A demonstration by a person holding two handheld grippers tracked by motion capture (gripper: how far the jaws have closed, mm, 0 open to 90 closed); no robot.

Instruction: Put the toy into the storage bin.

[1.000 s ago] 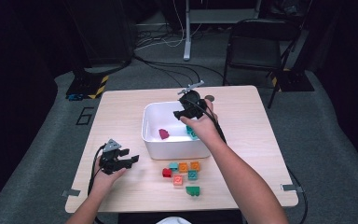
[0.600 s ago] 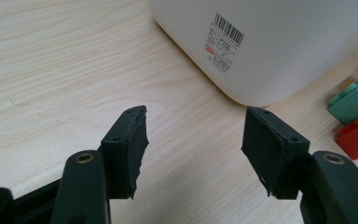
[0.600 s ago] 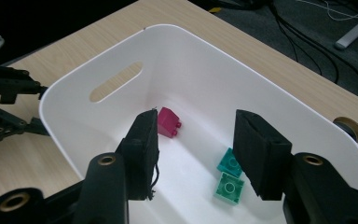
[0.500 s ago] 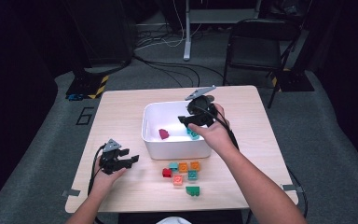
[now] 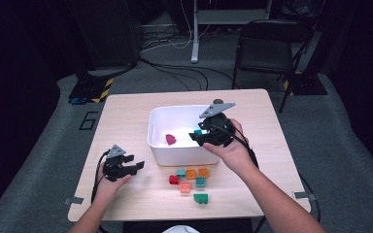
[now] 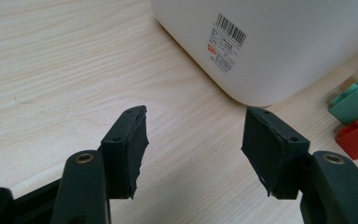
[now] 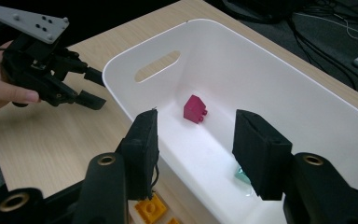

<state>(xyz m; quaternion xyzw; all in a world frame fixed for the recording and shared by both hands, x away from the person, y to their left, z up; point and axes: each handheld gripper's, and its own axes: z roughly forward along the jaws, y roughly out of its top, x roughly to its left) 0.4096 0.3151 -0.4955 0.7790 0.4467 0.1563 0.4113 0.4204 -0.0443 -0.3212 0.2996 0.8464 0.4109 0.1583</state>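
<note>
— Inside the white bin (image 5: 175, 151), what is lying there?

— A magenta block (image 5: 171, 139) is sitting on the floor near the bin's left end, and a teal block (image 7: 242, 176) is lying toward the right end, partly hidden behind a jaw in the right gripper view.

— Is the right gripper (image 5: 201, 137) grasping anything?

— No, its jaws are standing apart and bare, hanging over the bin's right end.

— And the other claw?

— The left gripper (image 5: 136, 166) is resting released near the desk's left edge, its jaws pointing at the bin's wall.

— Anything else?

— Loose blocks (image 5: 190, 178) are sitting along the desk's near edge, just before the bin.
</note>
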